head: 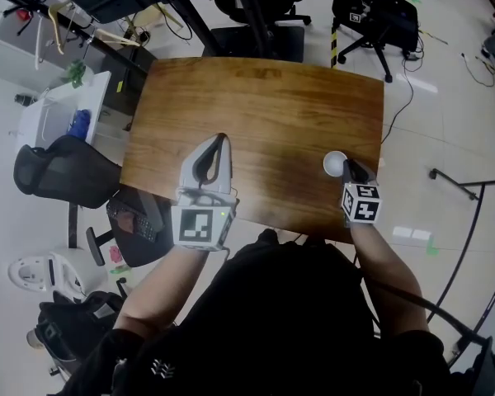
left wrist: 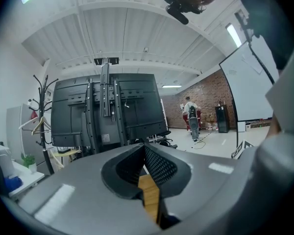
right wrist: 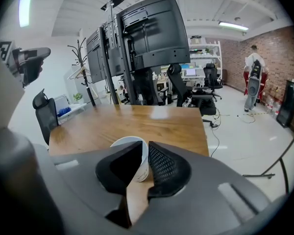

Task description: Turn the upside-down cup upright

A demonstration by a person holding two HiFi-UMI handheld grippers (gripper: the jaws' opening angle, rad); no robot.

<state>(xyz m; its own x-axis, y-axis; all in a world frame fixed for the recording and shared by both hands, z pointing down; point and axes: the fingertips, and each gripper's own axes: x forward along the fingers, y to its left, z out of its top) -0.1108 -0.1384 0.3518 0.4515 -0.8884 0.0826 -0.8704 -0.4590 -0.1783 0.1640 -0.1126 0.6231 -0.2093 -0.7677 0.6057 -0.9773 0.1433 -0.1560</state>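
Right gripper view shows the small white paper cup [right wrist: 143,167] low at centre, standing on the brown wooden table [right wrist: 152,124] near its front edge. The right gripper [right wrist: 145,144] has its jaws drawn narrow on the cup's right-hand wall, seemingly pinching it. The cup looks light, thin and easily crushed. It is probably best held gently by the side wall. The left gripper [left wrist: 144,147] has its jaws pressed together, empty.

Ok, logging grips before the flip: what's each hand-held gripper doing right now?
Left hand-held gripper: closed, empty.
Right hand-held gripper: closed on the cup, at its wall.
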